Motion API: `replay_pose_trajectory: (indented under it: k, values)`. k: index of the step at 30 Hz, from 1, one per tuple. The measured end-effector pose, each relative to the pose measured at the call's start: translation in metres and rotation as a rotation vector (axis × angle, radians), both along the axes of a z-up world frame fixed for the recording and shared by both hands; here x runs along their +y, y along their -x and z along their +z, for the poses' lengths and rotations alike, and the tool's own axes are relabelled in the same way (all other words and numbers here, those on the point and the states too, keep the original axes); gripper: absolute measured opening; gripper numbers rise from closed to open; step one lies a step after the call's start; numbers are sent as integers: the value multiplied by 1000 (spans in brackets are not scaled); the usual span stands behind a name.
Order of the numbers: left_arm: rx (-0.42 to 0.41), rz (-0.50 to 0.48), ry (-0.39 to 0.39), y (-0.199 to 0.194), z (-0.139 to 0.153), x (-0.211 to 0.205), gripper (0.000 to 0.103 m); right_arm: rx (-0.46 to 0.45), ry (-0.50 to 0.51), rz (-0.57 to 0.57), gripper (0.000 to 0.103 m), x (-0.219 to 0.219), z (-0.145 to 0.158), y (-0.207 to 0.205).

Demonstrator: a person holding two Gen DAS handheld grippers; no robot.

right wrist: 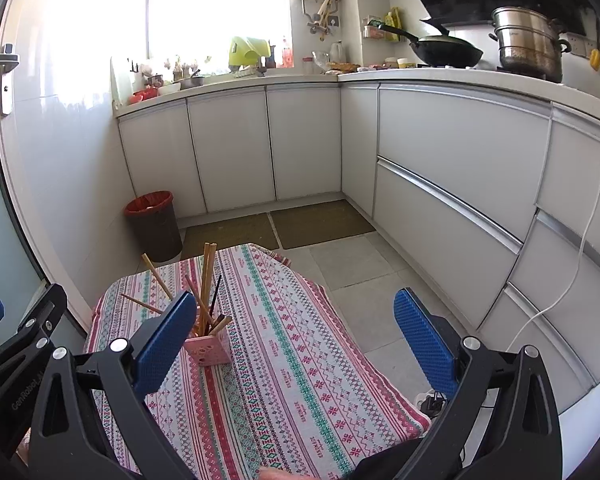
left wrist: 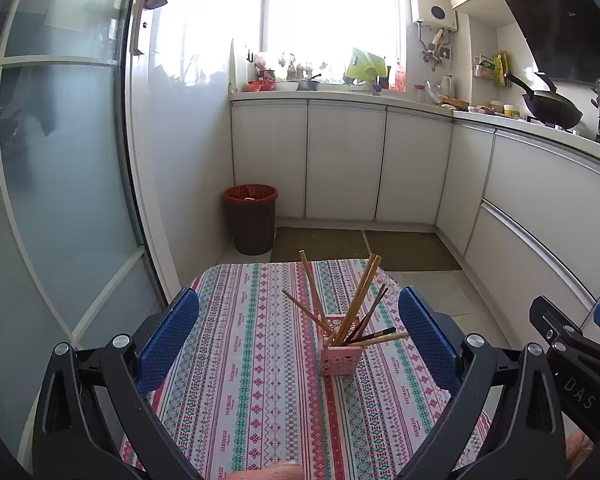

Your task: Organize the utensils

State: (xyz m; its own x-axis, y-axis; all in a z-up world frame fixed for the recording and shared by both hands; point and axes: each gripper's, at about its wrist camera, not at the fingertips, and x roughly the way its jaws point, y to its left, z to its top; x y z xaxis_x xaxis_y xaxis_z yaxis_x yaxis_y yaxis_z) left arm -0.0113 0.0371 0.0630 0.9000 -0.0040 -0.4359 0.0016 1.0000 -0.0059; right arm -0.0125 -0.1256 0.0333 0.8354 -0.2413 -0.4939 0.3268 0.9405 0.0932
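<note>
Looking along the left wrist view: the left gripper [left wrist: 299, 330] has its blue pads spread wide, nothing between them, raised above the table [left wrist: 236, 380] with its patterned cloth
Holder, left view: a small pink holder [left wrist: 339, 346] stands upright near the middle of the cloth, framed between the two pads but beyond them
Chopsticks, left view: the chopsticks [left wrist: 356, 300] all sit in the holder, fanned in several directions; two or three lean low to the right, nearly lying over its rim
Right wrist view: the right gripper [right wrist: 295, 330] is likewise splayed apart and empty, above the cloth to the right of the holder
Holder, right view: the pink holder [right wrist: 210, 346] lies just past the left pad, which covers part of the sticks
Progress: I judge the gathering done or nearly so, since no loose utensil shows on the cloth in either view; what may be left is straightening the low-leaning sticks
Only in left view: the full fan of sticks, and part of the other gripper at the right edge
Only in right view: the table's right edge, floor tiles beside it, and a white cable [right wrist: 572, 272] along the cabinets
</note>
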Motion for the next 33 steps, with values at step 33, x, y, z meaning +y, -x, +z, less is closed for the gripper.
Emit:
replay_pose_trajectory:
  k: [33]
  values:
    - [14, 2, -4, -2, -11, -1, 96, 26, -11, 9, 96, -2, -8, -2]
